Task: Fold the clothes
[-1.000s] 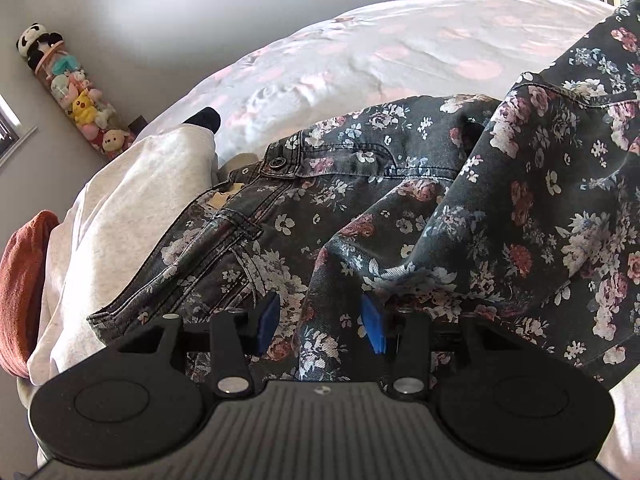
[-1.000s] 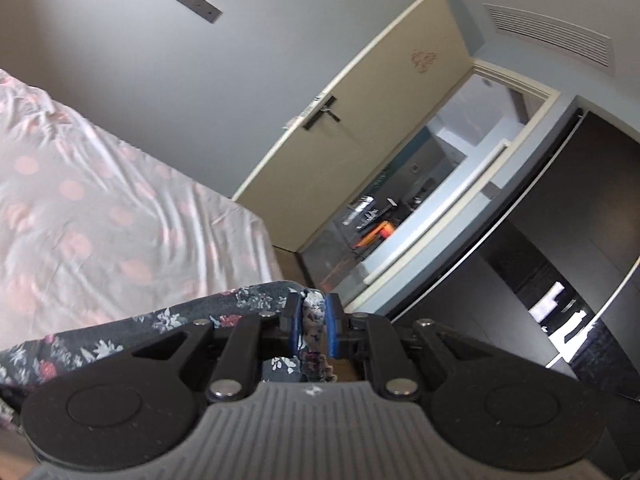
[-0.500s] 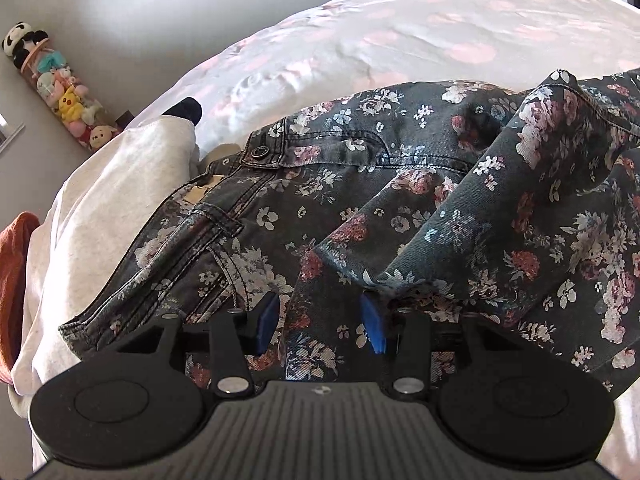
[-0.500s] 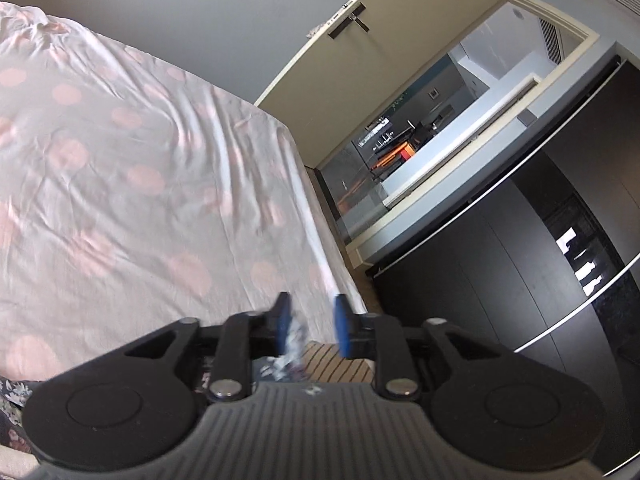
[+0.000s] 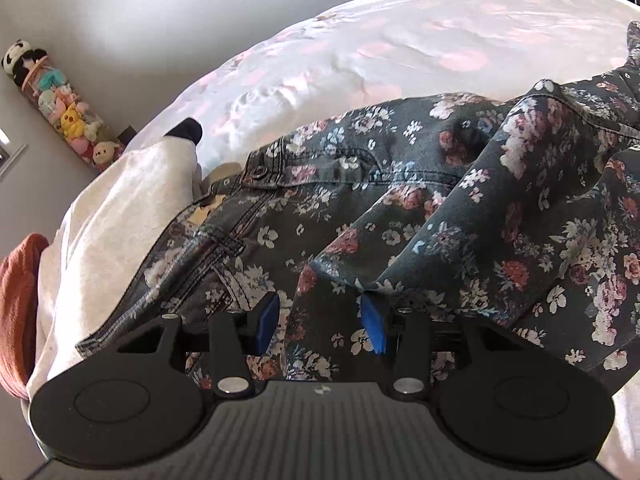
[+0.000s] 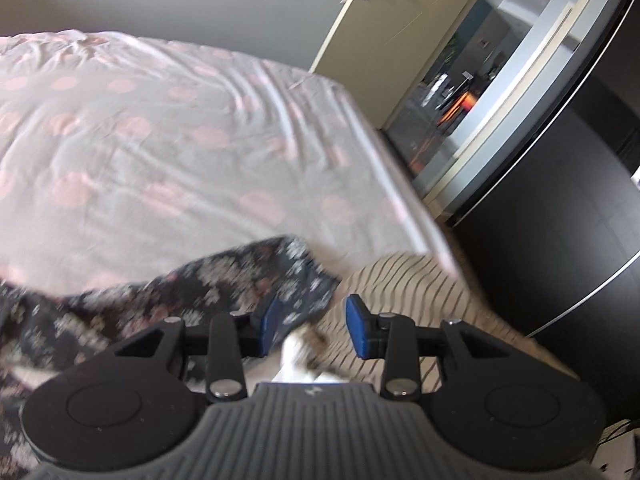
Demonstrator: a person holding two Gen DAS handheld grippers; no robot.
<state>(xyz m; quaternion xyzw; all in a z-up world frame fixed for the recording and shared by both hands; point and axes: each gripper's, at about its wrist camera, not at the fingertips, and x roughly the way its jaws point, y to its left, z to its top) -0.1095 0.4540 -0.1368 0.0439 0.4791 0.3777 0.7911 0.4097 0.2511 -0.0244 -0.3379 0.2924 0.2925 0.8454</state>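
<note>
Dark floral denim trousers (image 5: 400,216) lie rumpled on the pink-dotted bed sheet (image 5: 400,40), waistband and button to the left, one leg folded over. My left gripper (image 5: 320,320) is open, with a fold of the trousers lying between its blue pads (image 5: 267,320). My right gripper (image 6: 314,326) is open and empty; the trousers' leg end (image 6: 224,284) lies on the bed just left of it, blurred.
A white garment (image 5: 120,216) and an orange one (image 5: 16,304) lie left of the trousers. A striped cloth (image 6: 404,292) lies at the bed corner. A tube of plush toys (image 5: 60,108) stands by the wall. A door (image 6: 400,20) and dark wardrobe (image 6: 560,200) stand right of the bed.
My right gripper opened and let go of the trousers' leg, which dropped onto the bed, and tilted down. The folded leg settled lower in the left wrist view. The left gripper stayed open.
</note>
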